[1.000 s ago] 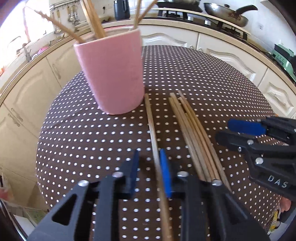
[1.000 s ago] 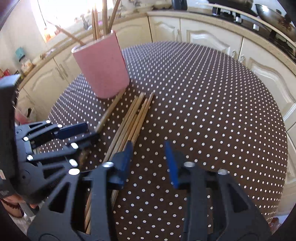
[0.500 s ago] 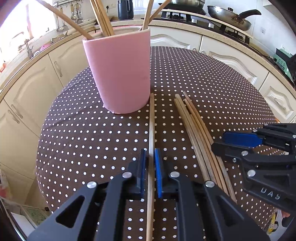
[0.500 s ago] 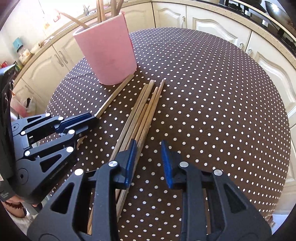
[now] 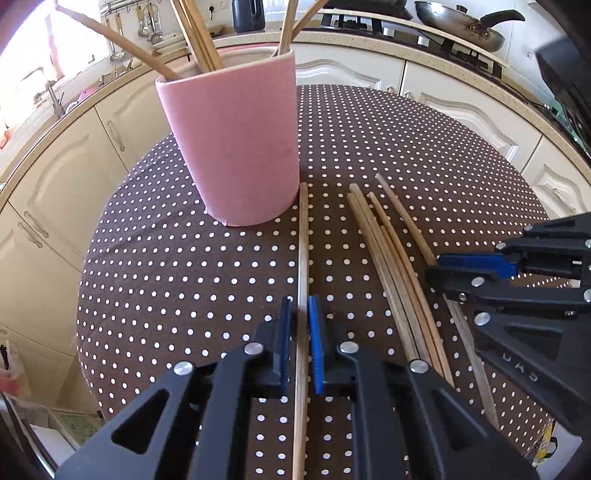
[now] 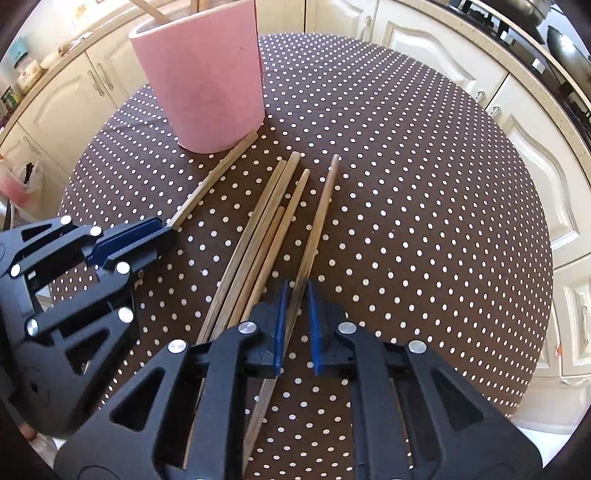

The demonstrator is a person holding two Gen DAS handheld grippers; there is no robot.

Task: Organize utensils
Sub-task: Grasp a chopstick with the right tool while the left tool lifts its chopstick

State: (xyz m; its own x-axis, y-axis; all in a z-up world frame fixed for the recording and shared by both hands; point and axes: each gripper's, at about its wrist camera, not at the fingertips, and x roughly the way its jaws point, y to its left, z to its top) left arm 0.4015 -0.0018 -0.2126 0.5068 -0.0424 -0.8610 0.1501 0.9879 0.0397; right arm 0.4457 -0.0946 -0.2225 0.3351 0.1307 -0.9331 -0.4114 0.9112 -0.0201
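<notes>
A pink cup [image 5: 236,147] holding several chopsticks stands on the brown dotted round table [image 5: 406,140]; it also shows in the right wrist view [image 6: 207,81]. My left gripper [image 5: 301,314] is shut on a single chopstick [image 5: 303,236] whose far tip lies at the cup's base. My right gripper [image 6: 295,295] is shut on the rightmost chopstick [image 6: 321,214], split off from a bundle of several chopsticks [image 6: 266,221] lying on the table. The bundle lies between the two grippers in the left wrist view [image 5: 388,251].
Cream kitchen cabinets [image 5: 66,166] and a counter curve around the table. A pan [image 5: 458,26] sits on the stove at the back right. The table edge drops off close behind both grippers.
My right gripper moved forward and closed on the rightmost chopstick, which now lies apart from the bundle. My left gripper stayed shut on its chopstick and came nearer the cup.
</notes>
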